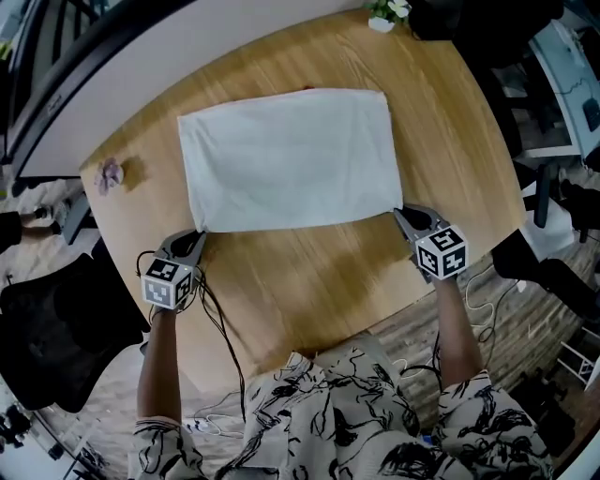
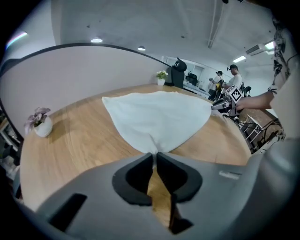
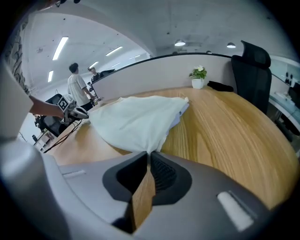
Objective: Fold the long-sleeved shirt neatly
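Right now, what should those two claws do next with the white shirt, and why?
Probably lift both corners together and carry them to the far edge. The left gripper and right gripper are each shut on a near corner of the shirt, which lies flat on the table.

Each near corner of the white folded fabric shirt [image 1: 291, 159] vanishes between closed jaws: the left gripper [image 2: 154, 154] hides one, the right gripper [image 3: 148, 154] the other. From above, the small white-potted green plant [image 1: 384, 13] is cut off by the top edge, and the little purple-leaved pot [image 1: 111, 173] is only a blur. The distant standing people [image 2: 233, 78] are too small to make out.
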